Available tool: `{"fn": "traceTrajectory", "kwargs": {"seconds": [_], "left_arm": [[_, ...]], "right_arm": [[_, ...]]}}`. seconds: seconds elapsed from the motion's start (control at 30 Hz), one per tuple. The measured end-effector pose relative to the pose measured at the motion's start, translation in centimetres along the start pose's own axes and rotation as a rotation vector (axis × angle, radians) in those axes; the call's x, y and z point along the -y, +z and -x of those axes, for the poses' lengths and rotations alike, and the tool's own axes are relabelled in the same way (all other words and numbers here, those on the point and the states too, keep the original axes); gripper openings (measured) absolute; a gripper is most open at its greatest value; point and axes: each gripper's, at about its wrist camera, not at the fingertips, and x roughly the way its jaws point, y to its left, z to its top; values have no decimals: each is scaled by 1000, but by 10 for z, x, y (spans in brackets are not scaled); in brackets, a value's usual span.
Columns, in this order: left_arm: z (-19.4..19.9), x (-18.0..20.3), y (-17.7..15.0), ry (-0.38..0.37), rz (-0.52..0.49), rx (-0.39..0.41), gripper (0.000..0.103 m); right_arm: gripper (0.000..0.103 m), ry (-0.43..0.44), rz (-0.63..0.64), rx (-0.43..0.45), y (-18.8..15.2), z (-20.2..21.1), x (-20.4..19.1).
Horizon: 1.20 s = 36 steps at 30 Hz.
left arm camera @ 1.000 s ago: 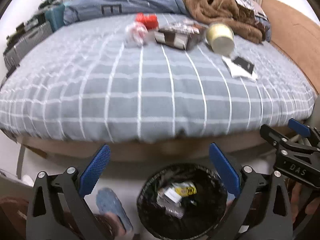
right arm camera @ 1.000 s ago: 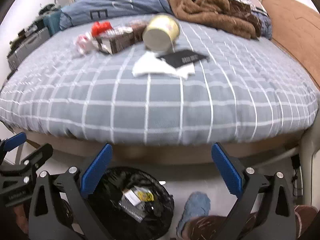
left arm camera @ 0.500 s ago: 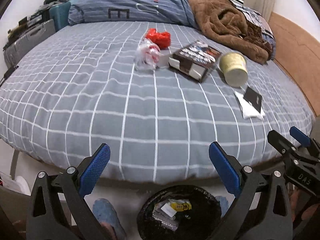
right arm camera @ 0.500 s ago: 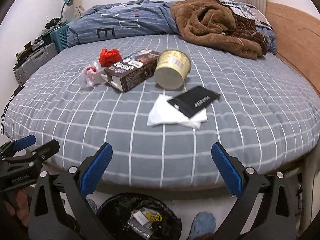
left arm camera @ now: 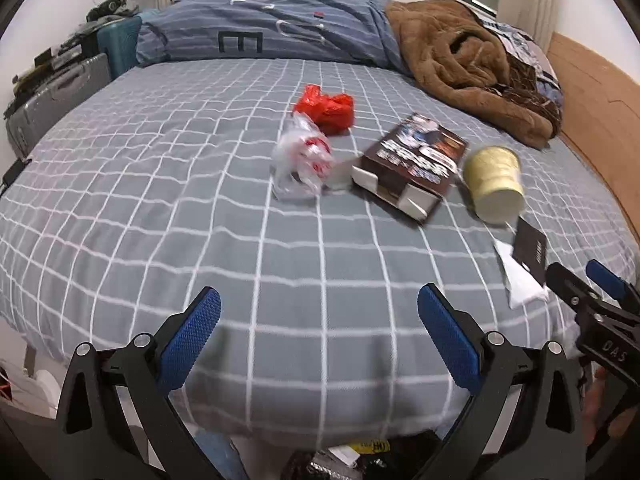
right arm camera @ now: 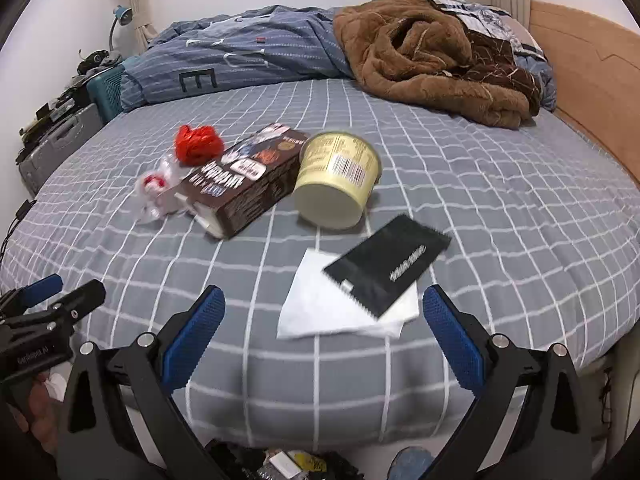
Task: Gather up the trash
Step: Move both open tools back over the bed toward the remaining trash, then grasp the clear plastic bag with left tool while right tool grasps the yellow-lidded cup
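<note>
Lying scattered on the grey checked bed [right arm camera: 480,208] are the pieces of trash: a red plastic bag [right arm camera: 198,144] farthest back, a clear crumpled bag [right arm camera: 154,196] just in front of it, a brown carton [right arm camera: 248,176] lying flat beside both, and a yellow paper cup [right arm camera: 338,180] tipped on its side, its mouth facing the camera and its wall near the carton's end. Nearer the bed's edge a black sachet [right arm camera: 386,266] is resting partly on top of a white tissue [right arm camera: 320,308]. The right gripper [right arm camera: 322,340] is hovering over the bed edge with its blue-padded jaws spread wide and nothing between them, the tissue and sachet sitting just ahead of the gap. The left gripper [left arm camera: 320,340] is likewise gaping and empty, pointing toward the clear bag and the carton. Below the mattress edge, a black-lined bin [right arm camera: 280,466] is showing wrappers inside.
</note>
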Motion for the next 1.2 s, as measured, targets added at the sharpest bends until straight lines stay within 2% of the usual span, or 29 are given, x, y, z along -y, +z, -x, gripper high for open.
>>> {"fn": "traceTrajectory", "kwargs": {"seconds": [0.63, 1.2], "left_arm": [[-49, -18, 79, 37, 21, 29, 96], [-110, -20, 117, 55, 49, -43, 90]], "right_arm": [[95, 7, -37, 15, 68, -54, 19], [95, 18, -49, -43, 94, -104, 20]]}}
